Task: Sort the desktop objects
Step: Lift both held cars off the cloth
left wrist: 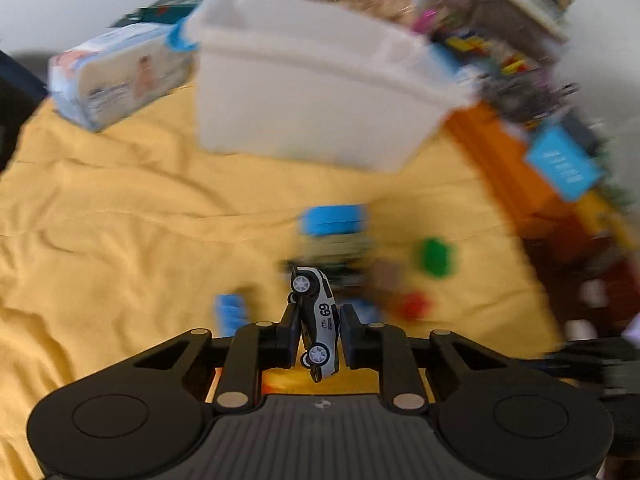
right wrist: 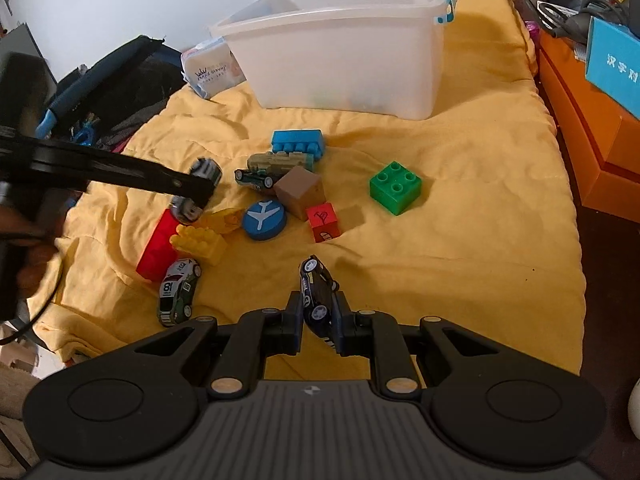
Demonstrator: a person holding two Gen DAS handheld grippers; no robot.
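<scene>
We note both tongs loaded. The left tongs (left wrist: 319, 322) are closed narrow on a white toy car (left wrist: 316, 320) marked 69, held on its side, wheels facing 9 o'clock, long axis running along the fingers from 6 to 12, one end poking out past the tips. The background in the left wrist view is smeared; only the white plastic bin (left wrist: 320, 92) at 12 o'clock and the yellow cloth (left wrist: 120, 220) read clearly. The right tongs (right wrist: 319, 316) are shut on a dark blue toy car (right wrist: 318, 300), also on its side, long axis roughly 5 to 11 o'clock, one end rising clear of the fingertips. In the right wrist view the left tongs come in from 9 o'clock, their car hanging over the toy pile. On the cloth, loose: a white-and-green toy car (right wrist: 178, 292) at 8 o'clock of the pile, long axis near 1 to 7; a red block (right wrist: 158, 246) touching a yellow brick (right wrist: 200, 242); a blue disc with a plane (right wrist: 264, 220); a brown cube (right wrist: 300, 192); a small red cube (right wrist: 323, 222); a blue brick (right wrist: 298, 144); a green brick (right wrist: 395, 187) apart at 3 o'clock. The bin stands beyond at 12 o'clock.
</scene>
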